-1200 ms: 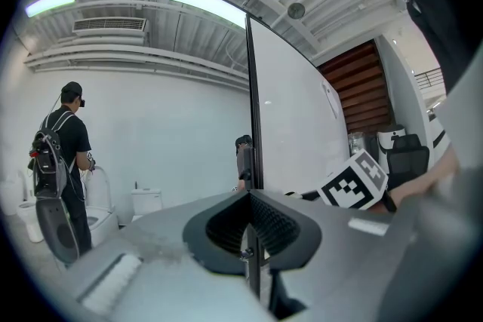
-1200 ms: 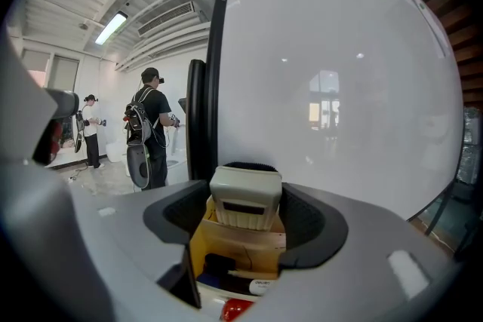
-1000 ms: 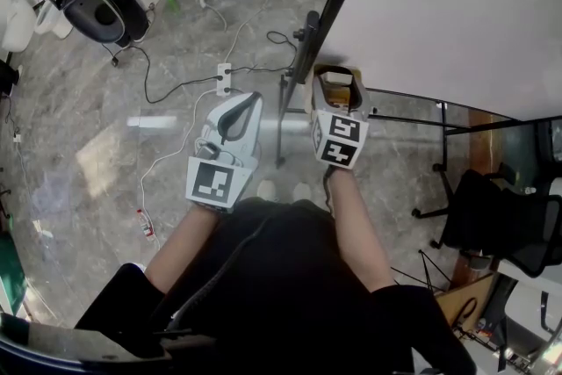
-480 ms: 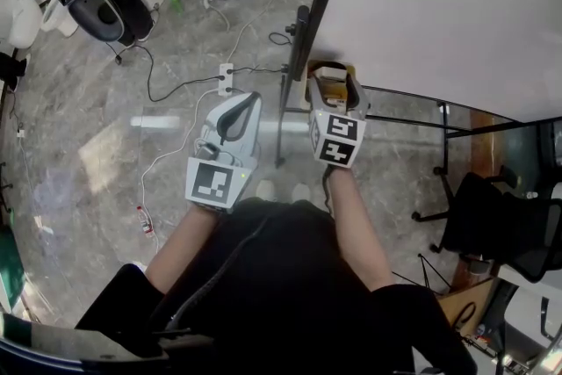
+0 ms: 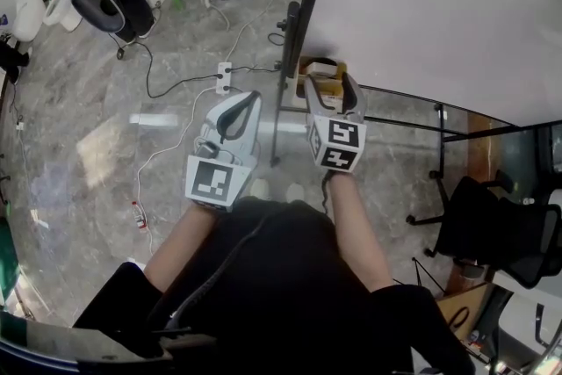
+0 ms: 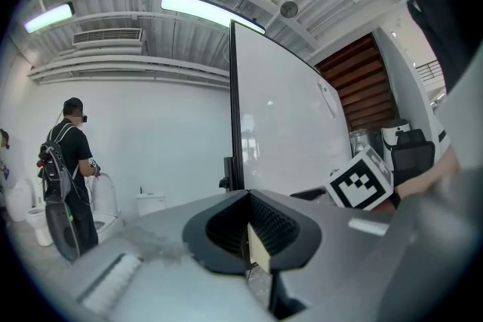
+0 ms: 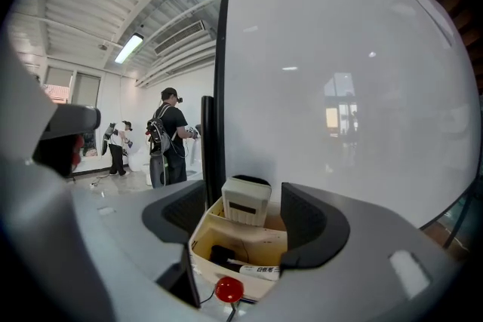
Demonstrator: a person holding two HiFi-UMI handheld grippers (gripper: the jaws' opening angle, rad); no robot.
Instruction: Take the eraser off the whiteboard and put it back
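The left tongs (image 5: 248,101) hung out in front of the person, shut tight with nothing between the jaws, well apart from the task's things. To their right rose the black upright frame post (image 7: 210,139) at the edge of the large white whiteboard (image 7: 339,79).

At the foot of the board sat an open beige cardboard tray (image 7: 238,239). The white-and-grey block eraser (image 7: 246,201) stood on end at the back of it, against the board, with a white marker pen (image 7: 255,267) lying in front.

The right tongs (image 5: 331,83) were wide open and lined up on the tray, with the eraser between the jaws but neither jaw touching it.

By my reading, the eraser had not been lifted. Closing on it, taking it away and returning it all remained.
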